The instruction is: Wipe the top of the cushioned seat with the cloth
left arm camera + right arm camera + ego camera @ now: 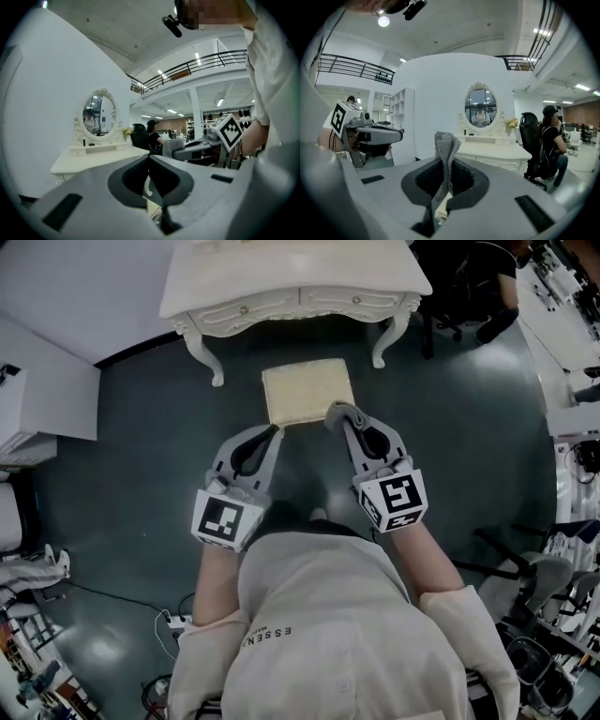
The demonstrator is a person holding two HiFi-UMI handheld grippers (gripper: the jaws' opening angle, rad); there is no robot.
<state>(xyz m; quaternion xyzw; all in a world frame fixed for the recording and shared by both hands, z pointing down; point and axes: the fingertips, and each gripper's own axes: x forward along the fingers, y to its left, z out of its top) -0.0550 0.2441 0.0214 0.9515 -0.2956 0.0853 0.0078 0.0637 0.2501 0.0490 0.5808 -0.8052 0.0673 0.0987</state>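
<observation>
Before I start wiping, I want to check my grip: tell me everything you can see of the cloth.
The cloth is grey and woven-looking, folded into a narrow bunch. It stands upright, pinched between the jaws of the right gripper, its top poking above them. In the head view it is by the near edge of the cushioned seat.

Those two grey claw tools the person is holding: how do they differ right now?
The right gripper is clamped on a folded grey cloth; the left gripper has its jaws together with nothing between them. In the head view the right gripper's tip overlaps the near edge of the cushioned seat, while the left gripper's tip sits just off its near left corner. Both are grey, carry a marker cube and point toward the seat.
</observation>
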